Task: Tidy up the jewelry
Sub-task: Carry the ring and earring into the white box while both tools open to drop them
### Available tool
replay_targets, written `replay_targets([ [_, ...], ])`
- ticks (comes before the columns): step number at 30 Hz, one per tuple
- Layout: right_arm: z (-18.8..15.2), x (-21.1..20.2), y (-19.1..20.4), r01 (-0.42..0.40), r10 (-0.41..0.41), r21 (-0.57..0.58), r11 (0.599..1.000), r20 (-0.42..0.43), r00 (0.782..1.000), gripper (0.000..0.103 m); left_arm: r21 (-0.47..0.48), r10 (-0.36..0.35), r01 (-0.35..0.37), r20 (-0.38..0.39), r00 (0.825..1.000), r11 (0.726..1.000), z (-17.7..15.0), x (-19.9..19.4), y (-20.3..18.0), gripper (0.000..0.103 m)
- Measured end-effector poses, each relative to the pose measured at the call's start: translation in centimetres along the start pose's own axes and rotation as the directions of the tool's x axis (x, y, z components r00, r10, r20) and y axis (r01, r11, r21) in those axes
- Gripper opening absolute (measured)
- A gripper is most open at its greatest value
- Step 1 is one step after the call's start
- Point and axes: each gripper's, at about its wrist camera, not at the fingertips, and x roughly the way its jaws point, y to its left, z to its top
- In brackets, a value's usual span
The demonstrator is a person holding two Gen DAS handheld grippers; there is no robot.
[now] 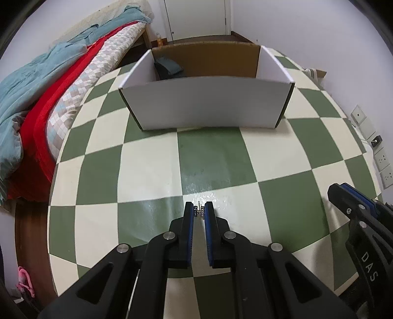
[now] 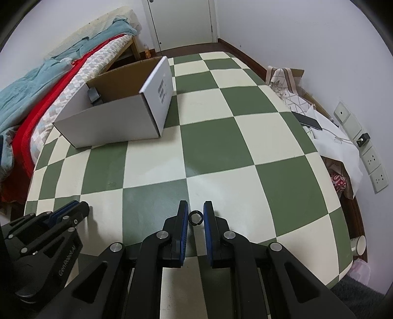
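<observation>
My left gripper [image 1: 199,211] is shut on a small silver earring [image 1: 199,211] with a thin hook, held between the blue pads just above the green-and-cream checked table [image 1: 211,159]. My right gripper [image 2: 196,213] is shut on a small dark ring [image 2: 196,217], pinched between its pads over the table's near part. An open white cardboard box [image 1: 208,105] stands at the far side of the table, with a dark pouch [image 1: 168,67] inside. The box also shows in the right wrist view [image 2: 118,120], far left. Each gripper shows at the edge of the other's view.
A bed with teal and red blankets [image 1: 36,98] runs along the table's left side. A phone [image 2: 308,120], papers and bags [image 2: 334,137] lie at the table's right edge by the wall sockets [image 2: 375,157]. A door [image 2: 181,22] is at the back.
</observation>
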Motion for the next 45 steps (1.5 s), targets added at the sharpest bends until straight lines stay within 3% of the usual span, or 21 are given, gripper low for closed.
replay_targets([
  [10, 2.7, -2.6, 1.6, -0.051, 0.052, -0.003, 0.999, 0.069, 0.996, 0.013, -0.037, -0.015, 0.019, 0.109, 0.994, 0.999, 4.8, -4.5, 1.9, 0.006],
  [21, 9.7, -4.3, 5.5, -0.076, 0.086, -0.063, 0.995, 0.181, 0.98, 0.013, -0.074, 0.029, -0.012, 0.224, 0.974, 0.997, 11.8, -7.1, 5.6, 0.006],
  [24, 11.5, -4.0, 6.7, -0.079, 0.094, -0.084, 0.993, 0.195, 0.976, 0.013, -0.081, 0.019, -0.001, 0.215, 0.976, 0.997, 13.2, -6.5, 6.4, 0.006],
  [29, 14.0, -2.9, 8.3, -0.079, 0.101, -0.114, 0.99, 0.2, 0.975, 0.013, -0.132, -0.088, 0.104, 0.118, 0.989, 0.986, 15.5, -3.4, 8.4, 0.006],
  [36, 16.7, -0.5, 9.0, -0.088, 0.108, -0.129, 0.988, 0.156, 0.982, 0.013, -0.163, -0.195, 0.197, 0.03, 0.98, 0.967, 17.9, -0.5, 9.8, 0.006],
  [43, 19.0, 1.9, 7.4, -0.244, 0.246, -0.034, 0.969, 0.049, 0.968, 0.014, -0.201, -0.242, 0.24, 0.018, 0.97, 0.95, 19.4, -0.5, 10.3, 0.011],
  [45, 19.4, 2.1, 6.7, -0.27, 0.27, 0.001, 0.963, 0.041, 0.962, 0.025, -0.194, -0.228, 0.229, 0.028, 0.973, 0.954, 19.6, -1.0, 10.4, 0.014],
])
